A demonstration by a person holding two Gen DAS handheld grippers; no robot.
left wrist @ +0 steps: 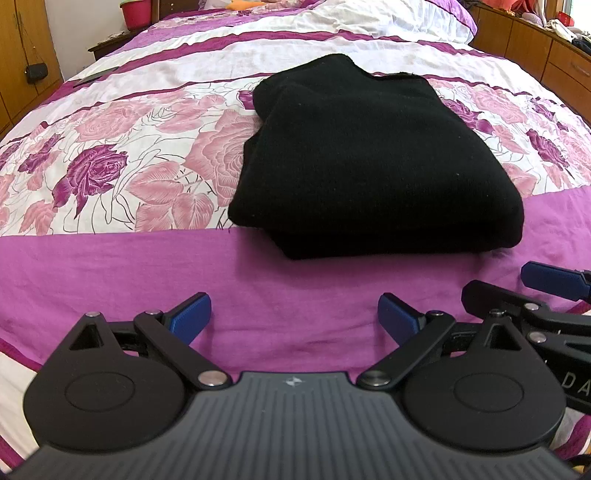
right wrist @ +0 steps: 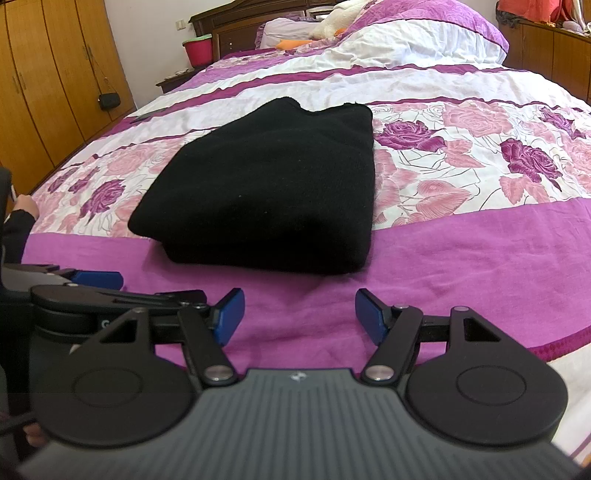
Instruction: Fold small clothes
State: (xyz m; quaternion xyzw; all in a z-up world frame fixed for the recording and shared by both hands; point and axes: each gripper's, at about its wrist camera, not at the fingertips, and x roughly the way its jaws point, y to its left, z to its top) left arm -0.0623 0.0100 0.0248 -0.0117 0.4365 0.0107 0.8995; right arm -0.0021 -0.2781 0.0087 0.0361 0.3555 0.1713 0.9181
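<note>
A black knit garment lies folded into a thick rectangle on the bed; it also shows in the right wrist view. My left gripper is open and empty, a short way in front of the garment's near edge, above the plain purple band. My right gripper is open and empty, also just short of the garment. The two grippers are side by side: the right one shows at the left view's right edge, the left one at the right view's left edge.
The bed has a pink and purple rose cover with white pillows at the far end. Wooden wardrobes stand at the left, wooden drawers at the right, a nightstand with a red pot beyond.
</note>
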